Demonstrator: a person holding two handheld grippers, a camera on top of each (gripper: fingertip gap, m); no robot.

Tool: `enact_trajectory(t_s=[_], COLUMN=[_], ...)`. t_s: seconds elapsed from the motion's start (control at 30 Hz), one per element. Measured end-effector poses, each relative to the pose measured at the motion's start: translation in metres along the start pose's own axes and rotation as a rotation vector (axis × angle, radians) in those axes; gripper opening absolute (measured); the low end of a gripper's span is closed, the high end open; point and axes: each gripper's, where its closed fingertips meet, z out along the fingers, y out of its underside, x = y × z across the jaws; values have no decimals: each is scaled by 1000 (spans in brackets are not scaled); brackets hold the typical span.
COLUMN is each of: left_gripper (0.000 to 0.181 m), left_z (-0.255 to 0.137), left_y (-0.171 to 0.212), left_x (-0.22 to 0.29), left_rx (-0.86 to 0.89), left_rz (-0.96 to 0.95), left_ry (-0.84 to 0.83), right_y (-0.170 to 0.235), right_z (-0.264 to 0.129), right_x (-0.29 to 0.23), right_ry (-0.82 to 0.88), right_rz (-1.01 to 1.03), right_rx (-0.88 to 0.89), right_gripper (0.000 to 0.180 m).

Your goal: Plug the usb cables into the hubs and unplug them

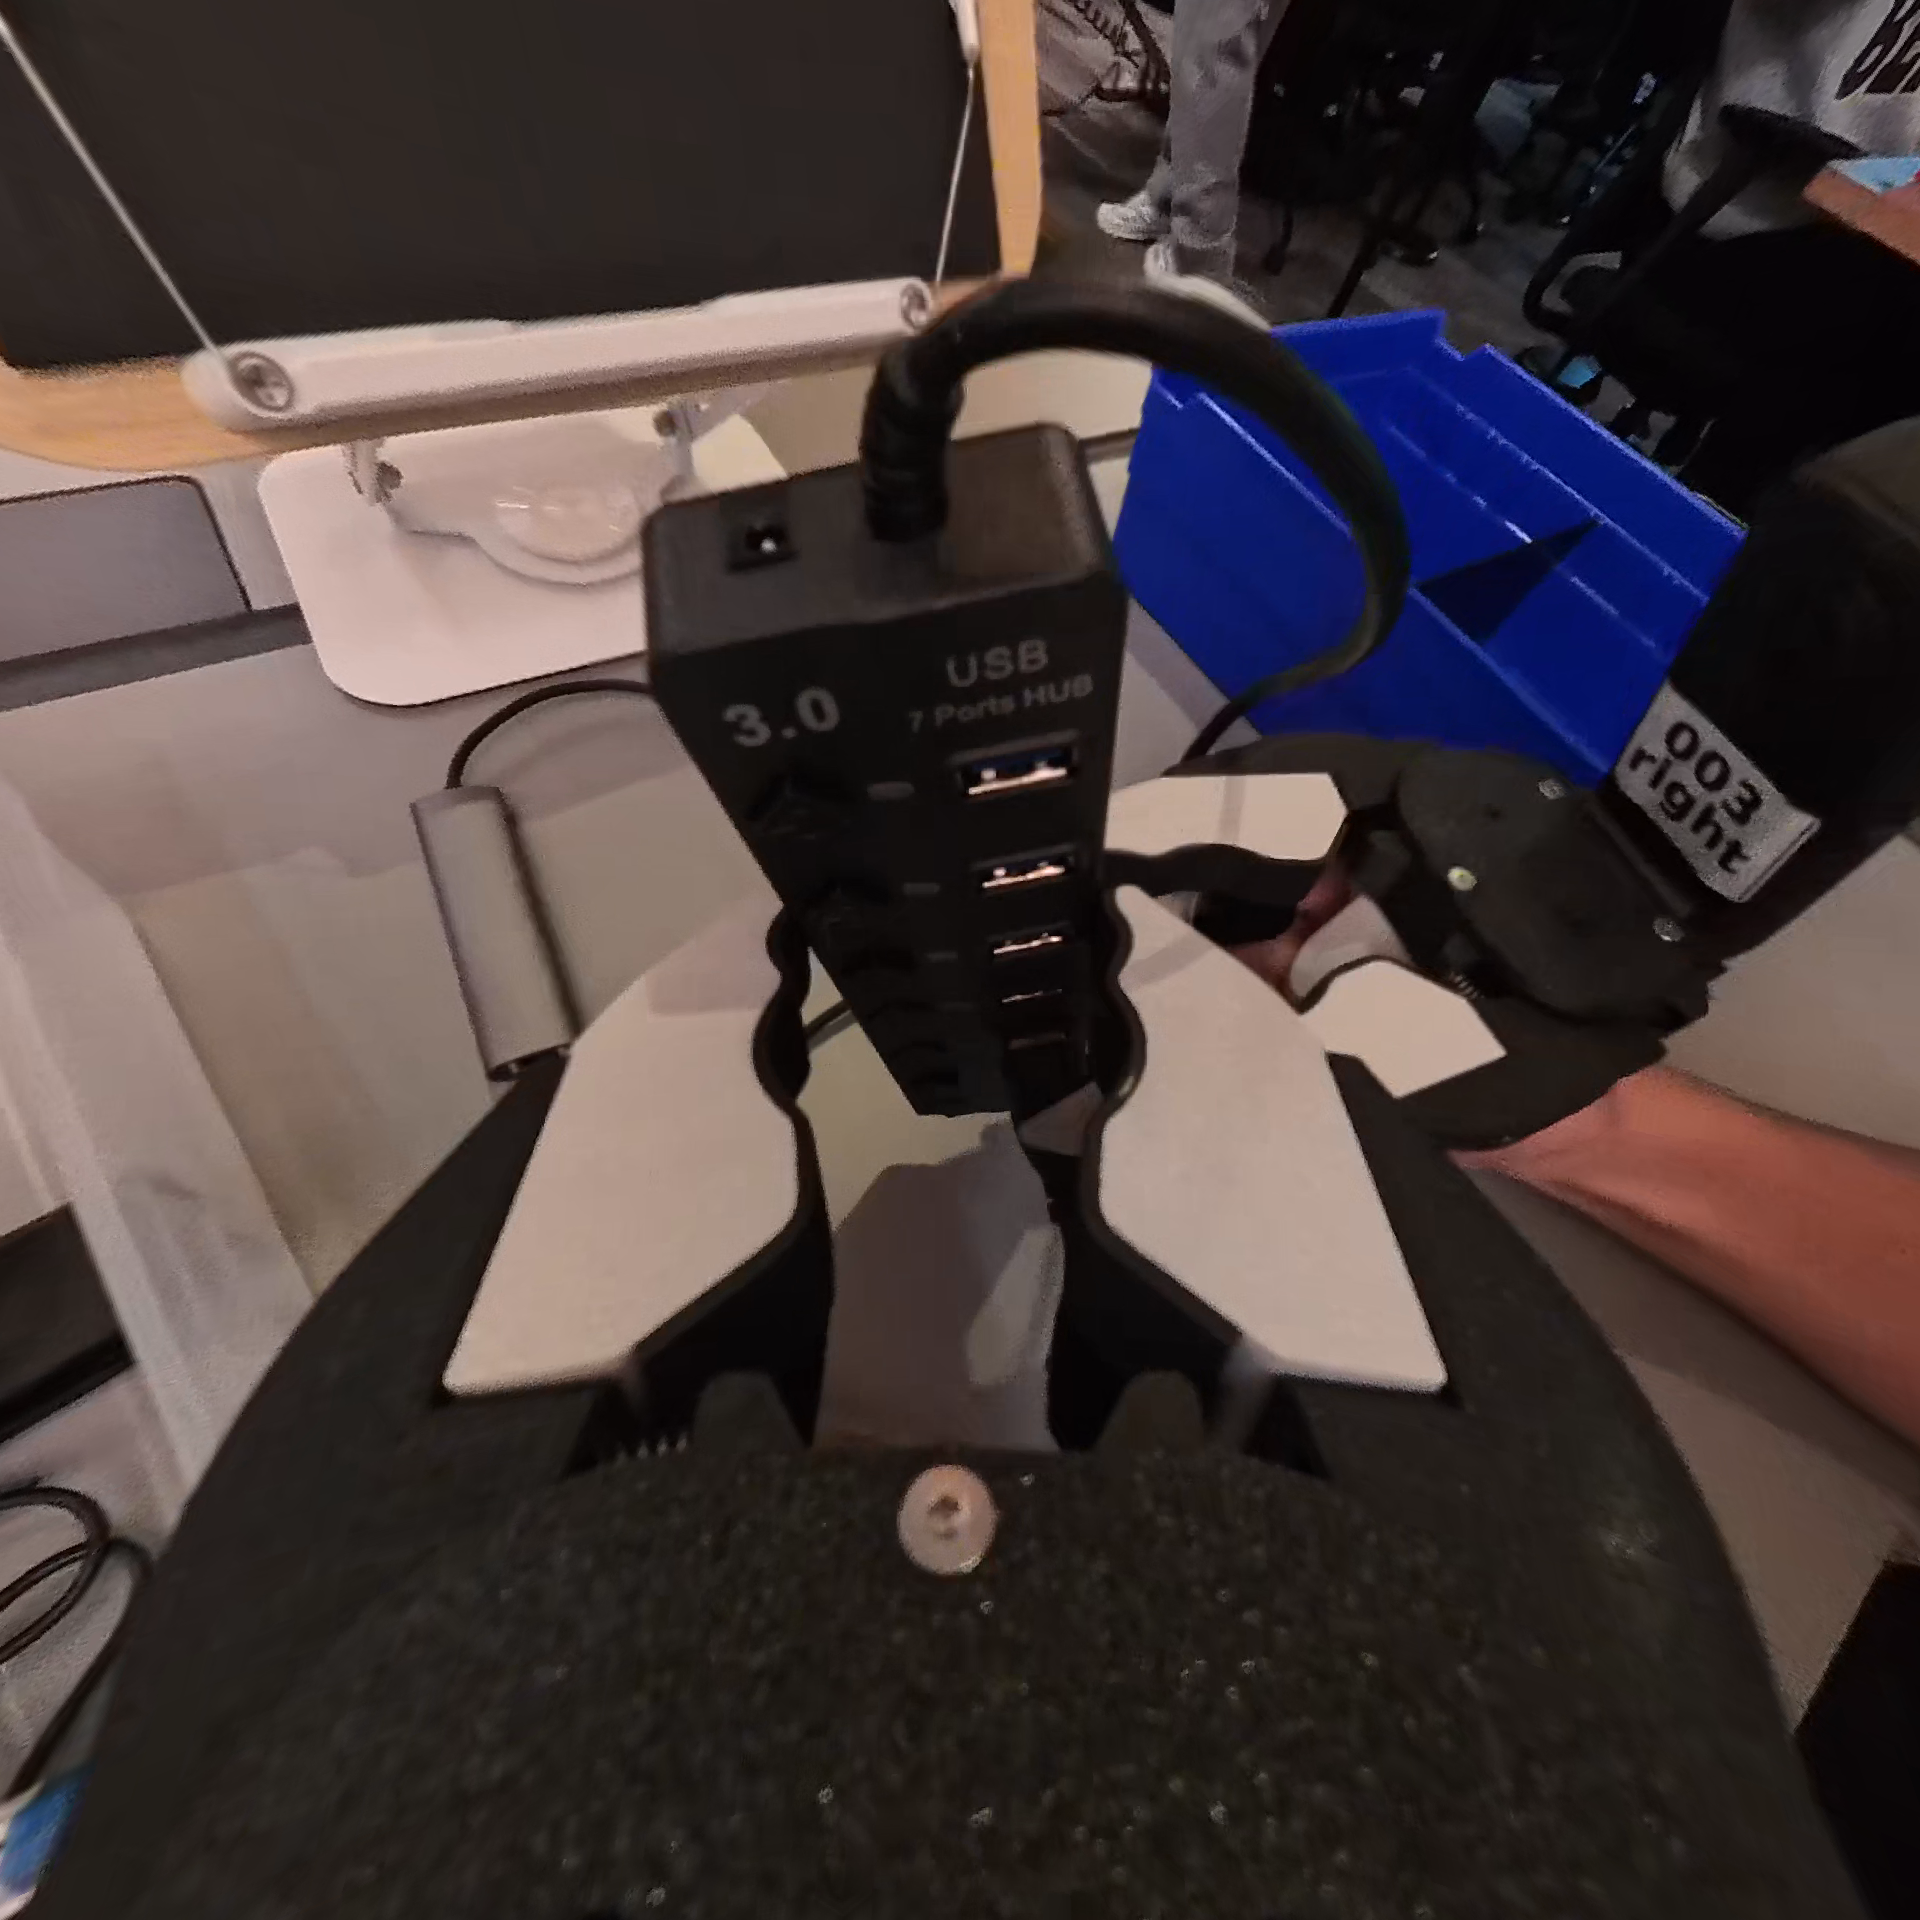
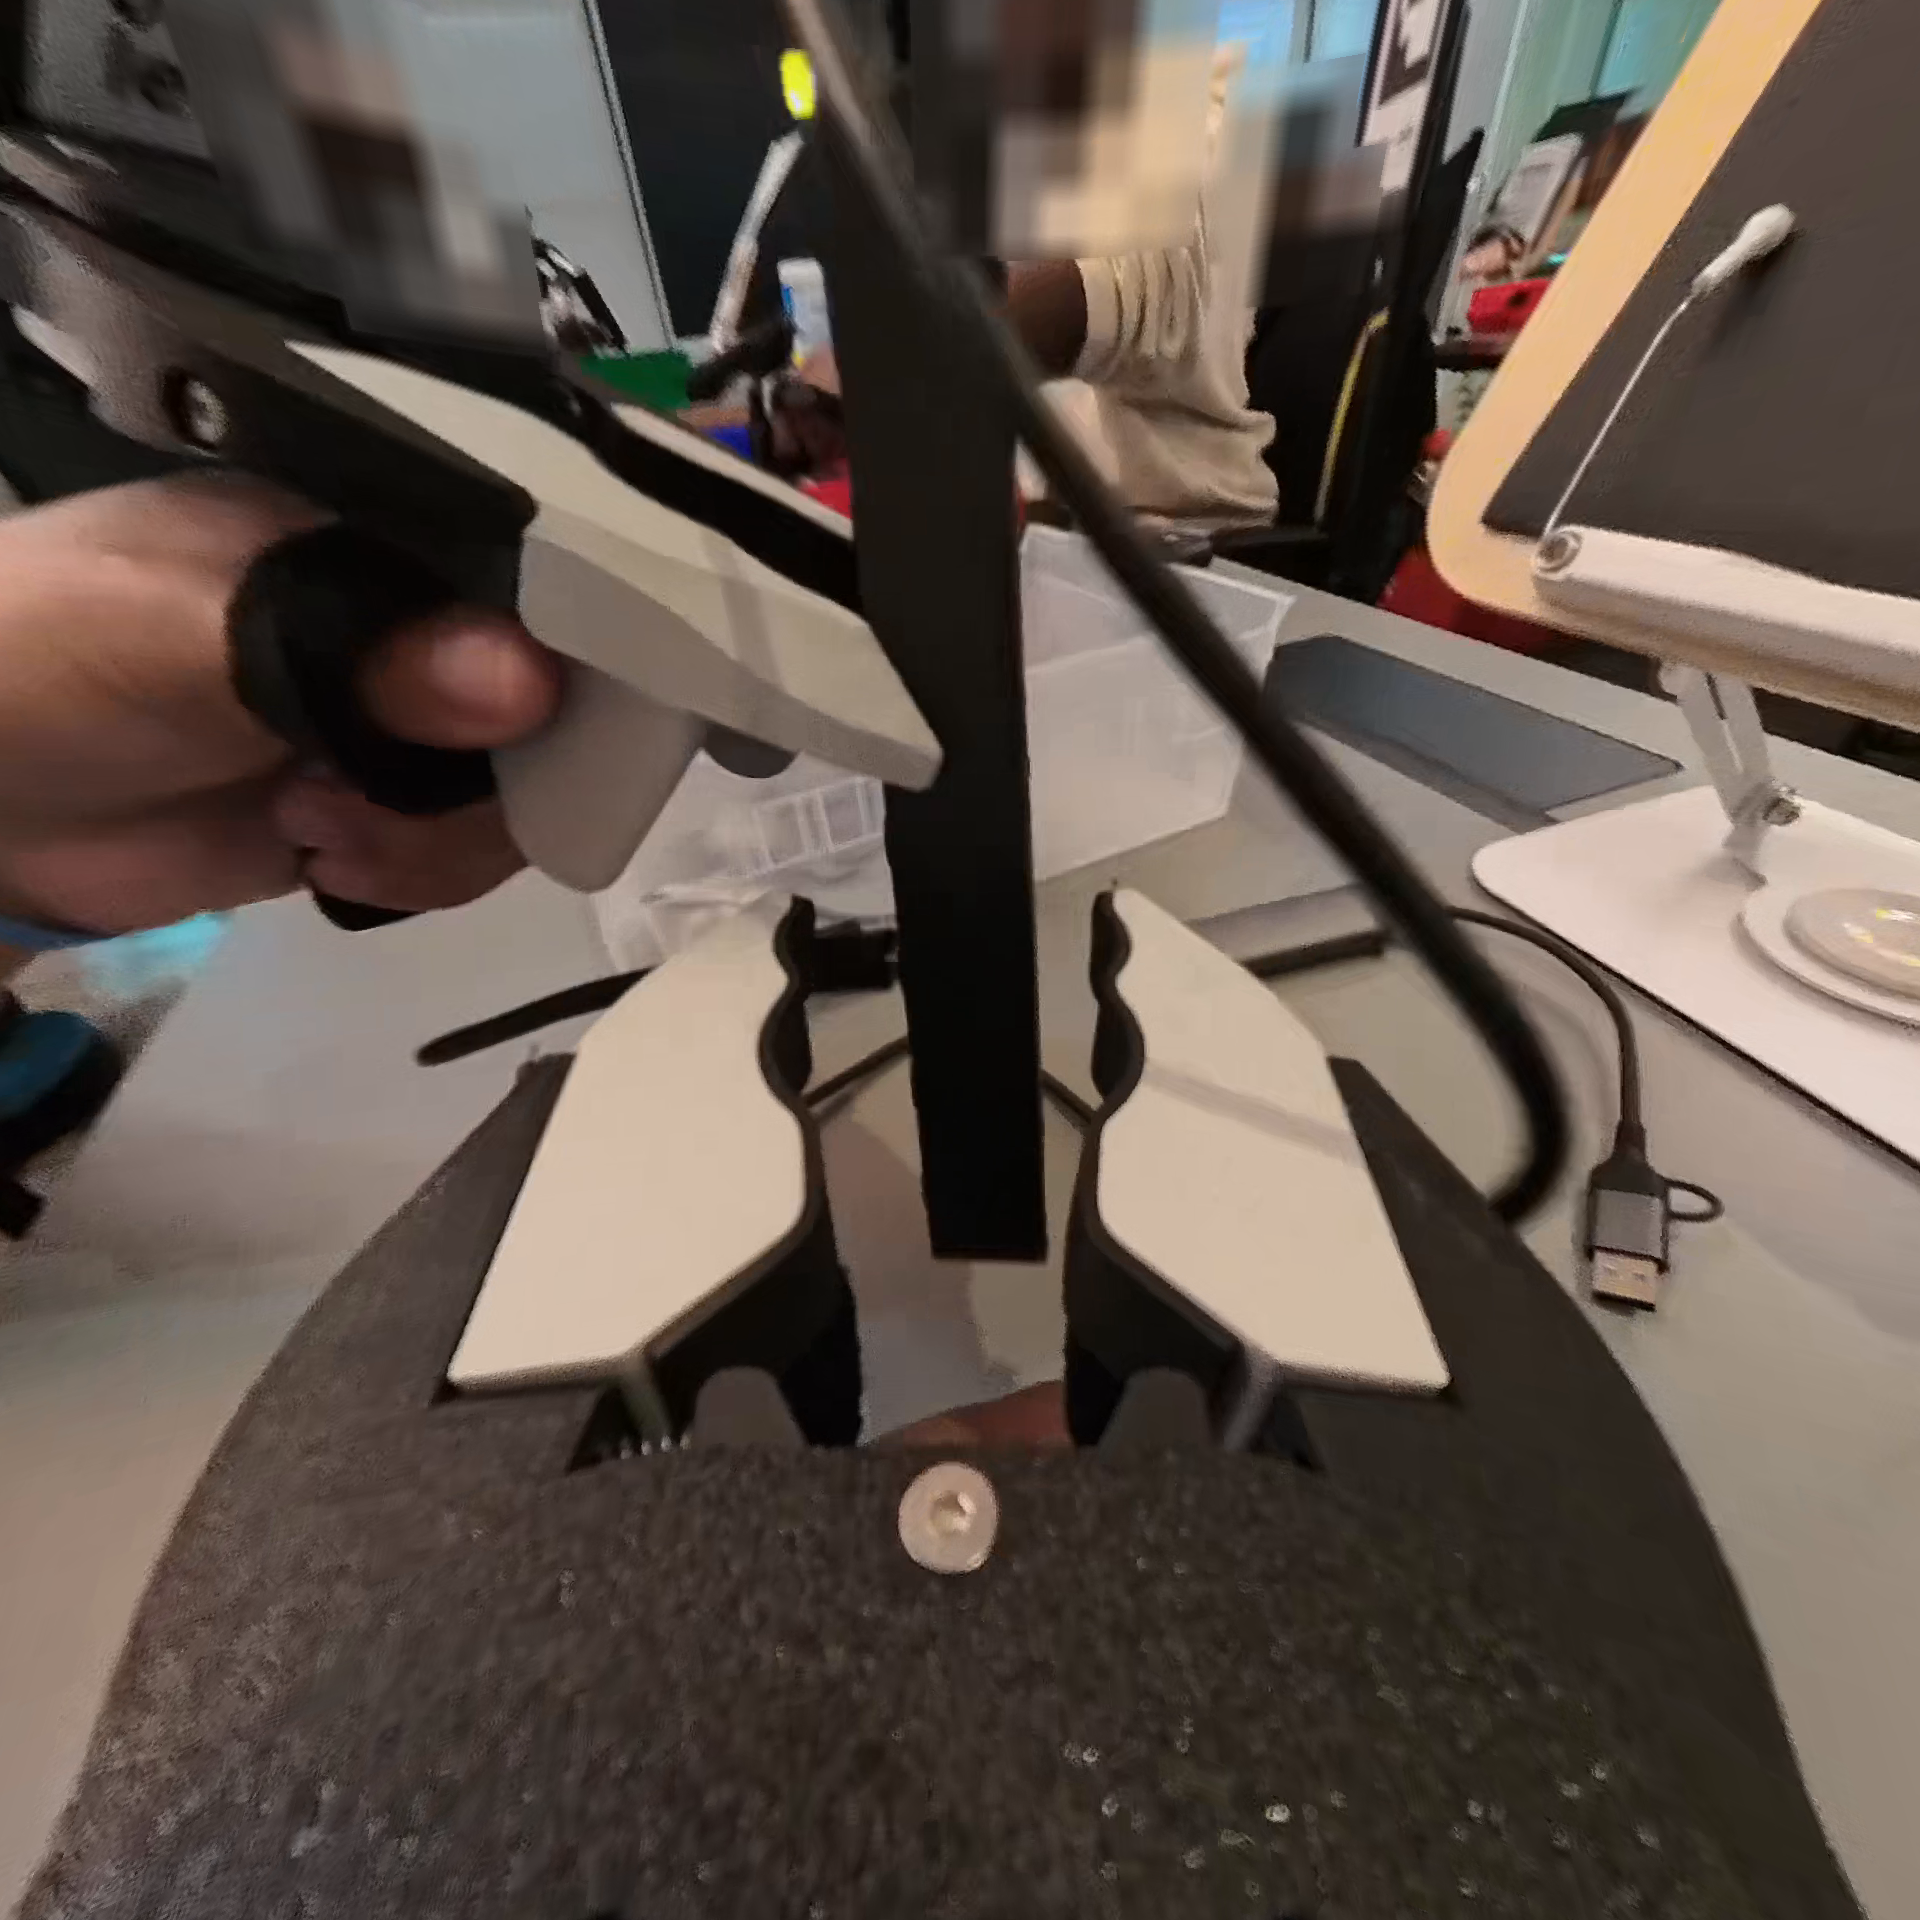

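Two grippers worked over one pale grey tabletop (image 2: 260, 1195), and the largest task thing was the long black plastic seven-port USB hub (image 1: 883, 644), lifted clear of the table and filling the centre of the left wrist view. The left gripper (image 1: 948, 997) was clamped on the hub's lower end, its jaws pressing both narrow sides, so the row of ports faced the camera. The right gripper (image 2: 948, 997) stood with its jaws parted around the hub's edge without touching it, holding nothing. To do this step well, I judged, the left grip should stay firm and level while the right gripper fetched a plug and met a port squarely, since a tilted hub would make the plug bind. The hub's own thick black cable (image 1: 1247, 416) arched from its top towards the right of the frame. Only the left wrist view showed the port faces, a blue plastic bin (image 1: 1403, 540) at upper right and a slim grey metal hub (image 1: 488, 914) lying at left. Only the right wrist view showed the hub edge-on, and a loose grey metal USB plug on a thin black cable (image 2: 1626, 1236) lying on the table at lower right, not yet plugged in.
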Motion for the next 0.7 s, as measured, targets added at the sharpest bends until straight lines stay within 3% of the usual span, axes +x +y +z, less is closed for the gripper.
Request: enact_trajectory(t_s=[0.27, 0.43, 0.57, 0.7], left_gripper=[52, 49, 36, 35], left_z=[16, -24, -64, -95], left_y=[6, 5, 69, 154], left_x=[23, 24, 39, 43], left_rx=[-27, 35, 36, -22], left_rz=[142, 67, 70, 83], left_ry=[21, 96, 120, 59], right_y=[11, 9, 12, 18], right_z=[0, -14, -33, -47], right_x=[13, 43, 78, 105], right_ry=[144, 206, 282, 366], right_rz=[-13, 157, 219, 192], right_rx=[-23, 44, 64, 50], right_gripper=[25, 25, 25, 25])
